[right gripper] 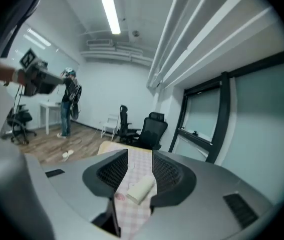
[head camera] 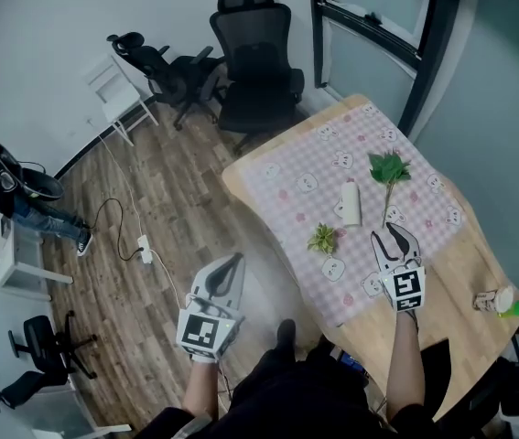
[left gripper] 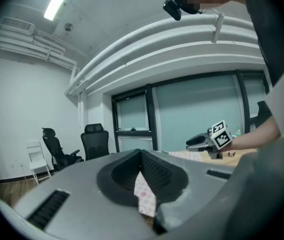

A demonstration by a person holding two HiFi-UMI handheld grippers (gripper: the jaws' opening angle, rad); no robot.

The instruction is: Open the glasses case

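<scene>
The white glasses case [head camera: 351,202] lies shut on the pink checked cloth [head camera: 286,176], and between the jaws in the right gripper view the case [right gripper: 140,190] shows some way ahead. My right gripper [head camera: 394,231] hovers over the cloth just short of it, open, with nothing touching its pads [right gripper: 112,170]. My left gripper [head camera: 237,259] hangs over the wooden floor left of the table, its jaws meeting at the tip [left gripper: 140,153] with nothing held. From the left gripper view the right gripper [left gripper: 207,140] is seen over the table.
A leafy green sprig [head camera: 388,168] and a small green plant [head camera: 322,238] lie on the cloth beside the case. A green-capped bottle [head camera: 512,304] sits at the table's right edge. Black office chairs [head camera: 254,62] stand beyond the table; a power strip [head camera: 145,250] lies on the floor.
</scene>
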